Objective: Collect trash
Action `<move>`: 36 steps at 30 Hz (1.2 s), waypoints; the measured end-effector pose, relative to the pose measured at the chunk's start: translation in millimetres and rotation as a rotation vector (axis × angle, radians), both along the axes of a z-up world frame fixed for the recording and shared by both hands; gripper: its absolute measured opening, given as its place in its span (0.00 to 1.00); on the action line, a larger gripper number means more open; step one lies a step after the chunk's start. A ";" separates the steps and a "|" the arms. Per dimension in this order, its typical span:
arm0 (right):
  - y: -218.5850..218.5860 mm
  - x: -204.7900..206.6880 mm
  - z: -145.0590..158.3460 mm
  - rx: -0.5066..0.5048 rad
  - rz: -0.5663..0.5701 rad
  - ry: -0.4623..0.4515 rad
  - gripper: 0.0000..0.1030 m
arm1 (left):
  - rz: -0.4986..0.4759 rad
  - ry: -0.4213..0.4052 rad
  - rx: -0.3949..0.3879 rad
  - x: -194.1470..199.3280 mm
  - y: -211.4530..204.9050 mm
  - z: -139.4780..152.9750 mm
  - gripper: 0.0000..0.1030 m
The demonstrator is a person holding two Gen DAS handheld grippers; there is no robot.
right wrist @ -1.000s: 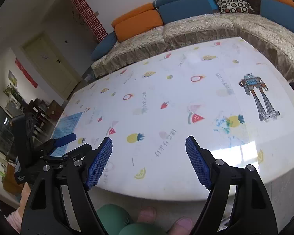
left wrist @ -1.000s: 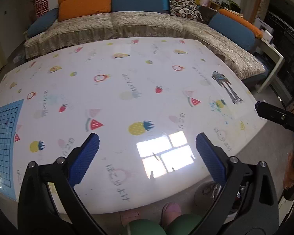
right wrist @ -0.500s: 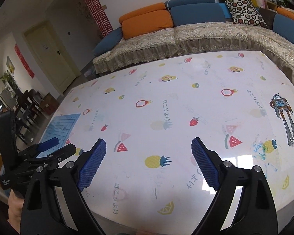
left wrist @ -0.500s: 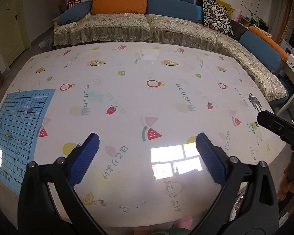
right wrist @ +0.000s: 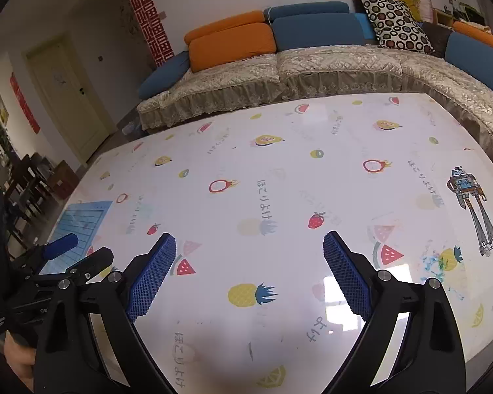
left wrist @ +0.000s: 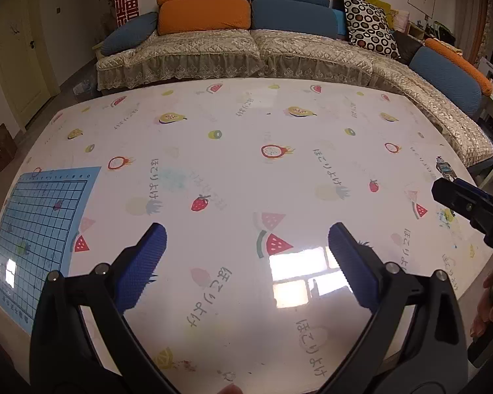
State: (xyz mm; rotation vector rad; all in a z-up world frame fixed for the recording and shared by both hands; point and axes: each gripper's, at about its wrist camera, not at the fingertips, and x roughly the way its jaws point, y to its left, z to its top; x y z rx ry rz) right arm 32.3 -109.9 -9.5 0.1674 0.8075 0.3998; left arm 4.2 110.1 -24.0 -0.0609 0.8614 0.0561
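My left gripper (left wrist: pixel 246 239) is open and empty, held over the near part of a table (left wrist: pixel 246 151) with a white fruit-print cover. My right gripper (right wrist: pixel 249 249) is open and empty over the same table (right wrist: pixel 279 180). The right gripper also shows at the right edge of the left wrist view (left wrist: pixel 466 203). The left gripper shows at the left edge of the right wrist view (right wrist: pixel 65 256). No trash shows on the table in either view.
A blue grid mat (left wrist: pixel 36 226) lies on the table's left side. A robot sticker (right wrist: pixel 470 207) is on its right side. A corner sofa (left wrist: pixel 246 49) with orange and blue cushions runs behind and right of the table. A door (right wrist: pixel 69 98) is at the left.
Both grippers have risen and tilted up, so more of the table, the sofa and the wall shows now. Both stay open and empty.
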 end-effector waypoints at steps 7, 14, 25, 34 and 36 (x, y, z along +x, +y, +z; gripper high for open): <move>-1.2 6.2 -8.7 0.003 -0.014 0.013 0.88 | 0.004 -0.028 -0.008 7.6 0.6 -0.5 0.94; -5.7 8.9 -14.4 0.006 -0.023 0.025 0.88 | -0.024 -0.028 -0.039 13.8 -5.1 -1.7 0.94; -12.6 8.3 -16.8 0.013 -0.031 0.026 0.88 | -0.042 -0.063 0.051 15.4 -20.4 2.1 0.94; -18.5 9.9 -23.5 0.017 -0.037 0.046 0.88 | -0.015 -0.036 0.047 19.0 -18.8 -3.1 0.94; -19.0 9.9 -24.1 0.017 -0.035 0.048 0.88 | -0.013 -0.038 0.061 18.9 -19.2 -4.4 0.94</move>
